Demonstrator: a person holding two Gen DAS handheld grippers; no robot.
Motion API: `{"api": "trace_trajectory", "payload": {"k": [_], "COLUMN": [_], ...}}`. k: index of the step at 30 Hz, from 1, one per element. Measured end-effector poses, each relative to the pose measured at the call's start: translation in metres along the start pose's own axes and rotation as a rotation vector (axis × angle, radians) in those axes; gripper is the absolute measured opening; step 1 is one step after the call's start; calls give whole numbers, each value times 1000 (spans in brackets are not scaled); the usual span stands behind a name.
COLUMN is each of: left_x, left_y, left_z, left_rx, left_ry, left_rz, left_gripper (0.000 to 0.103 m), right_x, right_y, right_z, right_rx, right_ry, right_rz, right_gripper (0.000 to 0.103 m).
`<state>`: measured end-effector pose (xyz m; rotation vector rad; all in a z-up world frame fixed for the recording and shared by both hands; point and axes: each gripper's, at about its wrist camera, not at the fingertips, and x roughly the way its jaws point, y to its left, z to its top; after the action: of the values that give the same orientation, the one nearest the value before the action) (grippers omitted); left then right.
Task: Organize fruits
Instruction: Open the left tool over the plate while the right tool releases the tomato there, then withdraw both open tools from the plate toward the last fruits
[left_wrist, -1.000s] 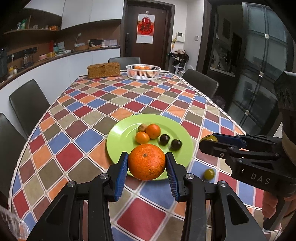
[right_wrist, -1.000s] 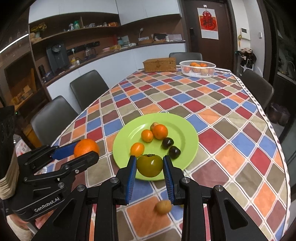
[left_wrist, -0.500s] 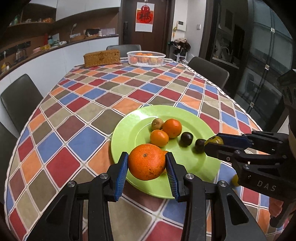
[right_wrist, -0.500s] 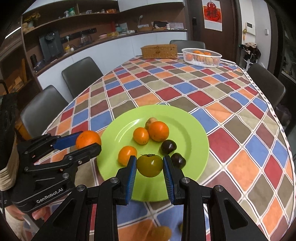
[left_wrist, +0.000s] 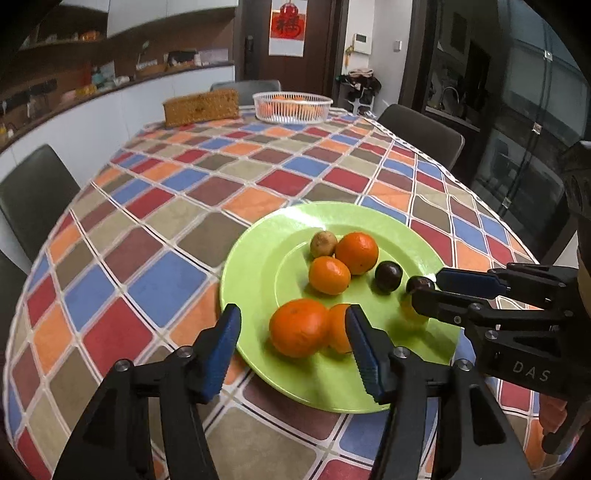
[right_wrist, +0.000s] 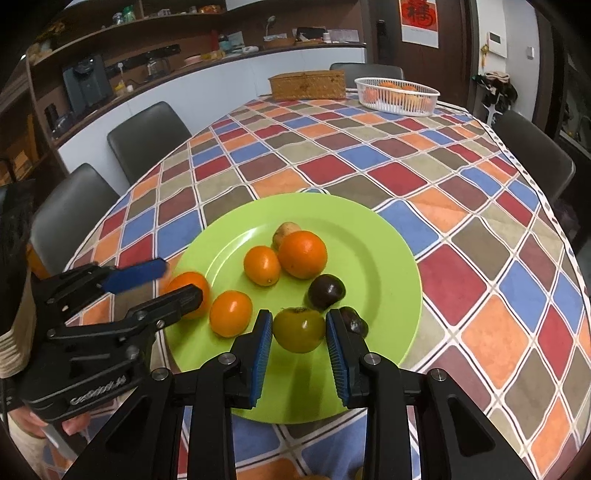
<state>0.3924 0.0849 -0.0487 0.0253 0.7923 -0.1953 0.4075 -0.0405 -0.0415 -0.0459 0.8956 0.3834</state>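
A green plate (left_wrist: 258, 266) (right_wrist: 376, 251) holds several oranges, two dark plums and a small brown fruit. My left gripper (left_wrist: 293, 341) is open; the big orange (left_wrist: 298, 328) sits on the plate between its spread fingers, free of both pads. It also shows in the right wrist view (right_wrist: 186, 291) beside the left gripper (right_wrist: 173, 278). My right gripper (right_wrist: 299, 345) is shut on a yellow-green tomato (right_wrist: 299, 329), low over the plate's near side. In the left wrist view the right gripper (left_wrist: 424, 291) comes in from the right and mostly hides the tomato.
A white basket (left_wrist: 291, 107) with oranges and a wicker box (left_wrist: 201, 108) stand at the table's far end. Dark chairs (right_wrist: 147, 140) line both sides. The checked tablecloth (left_wrist: 166, 206) covers the table. A small fruit lies at the near edge below my right gripper (right_wrist: 314, 476).
My left gripper has opened and let the big orange down onto the plate. My right gripper has moved further over the plate and lower, still holding the tomato.
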Motion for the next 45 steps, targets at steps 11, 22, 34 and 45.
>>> {"api": "trace_trajectory", "payload": {"k": [11,22,34,45], "left_x": [-56,-117,-126,-96], "left_y": [-29,-64,-115,-144], "left_z": [-12,-34,-65,-78], "left_rx": [15,0,-13,80], "left_ry": [-38,-115,-99,-71], "left_rz": [40,58,41,-52], "left_gripper": [59,70,75,73], "right_x": [-48,-115,-160,-141], "right_y": [0,-4,-33,-53], "right_z": [-16,-42,-70,-91], "right_rx": [-52,-89,-127,-225], "right_ry": [-57,-150,-247,-218], "right_rz": [-2,0,-20,-24], "right_gripper": [39,48,55,55]}}
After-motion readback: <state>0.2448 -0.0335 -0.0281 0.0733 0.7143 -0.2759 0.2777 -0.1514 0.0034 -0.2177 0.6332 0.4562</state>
